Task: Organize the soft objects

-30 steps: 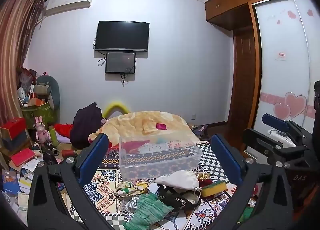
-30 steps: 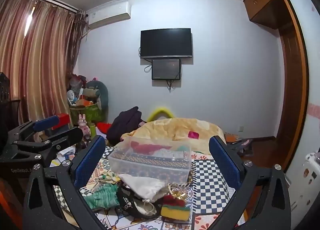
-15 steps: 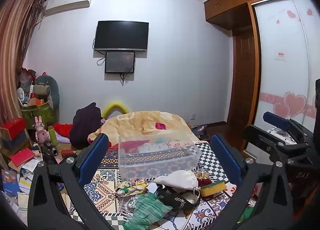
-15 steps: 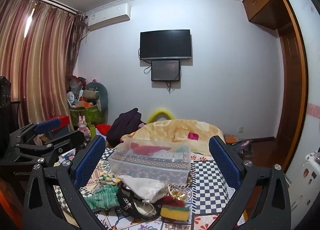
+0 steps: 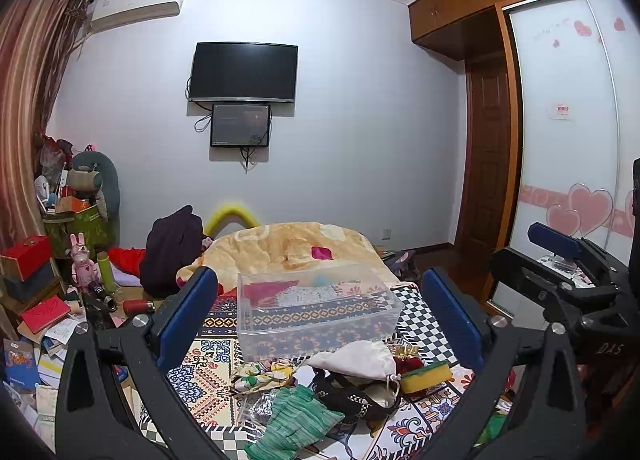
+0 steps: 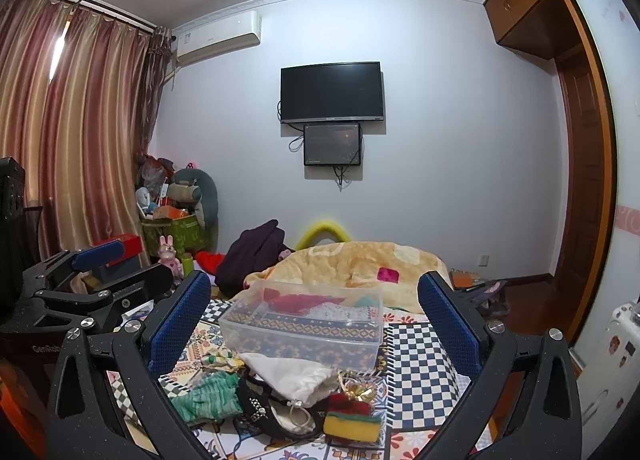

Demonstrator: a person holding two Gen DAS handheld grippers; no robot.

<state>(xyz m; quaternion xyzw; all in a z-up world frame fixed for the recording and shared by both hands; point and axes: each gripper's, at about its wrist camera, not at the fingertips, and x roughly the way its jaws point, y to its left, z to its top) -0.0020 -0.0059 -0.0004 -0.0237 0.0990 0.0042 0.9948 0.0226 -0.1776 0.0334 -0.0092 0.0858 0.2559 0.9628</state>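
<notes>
A clear plastic bin [image 5: 316, 310] [image 6: 304, 324] stands on the patterned bed cover, with nothing in it that I can make out. In front of it lies a pile of soft things: a white drawstring pouch [image 5: 356, 358] [image 6: 288, 374], a green knit cloth [image 5: 296, 426] [image 6: 208, 396], a black studded item [image 5: 352, 400] [image 6: 260, 408], a floral cloth [image 5: 260, 374] and a yellow-green sponge [image 5: 426, 374] [image 6: 352, 424]. My left gripper [image 5: 320, 320] is open and empty above the pile. My right gripper [image 6: 314, 324] is open and empty too, to the right of the left one.
A yellow quilt [image 5: 288, 248] lies bunched behind the bin. Boxes, books and toys [image 5: 48, 280] crowd the floor at left. A wardrobe with sliding doors [image 5: 572, 164] stands at right. A TV [image 5: 244, 72] hangs on the far wall.
Both views have shifted only slightly. Both grippers stay open and empty above the pile.
</notes>
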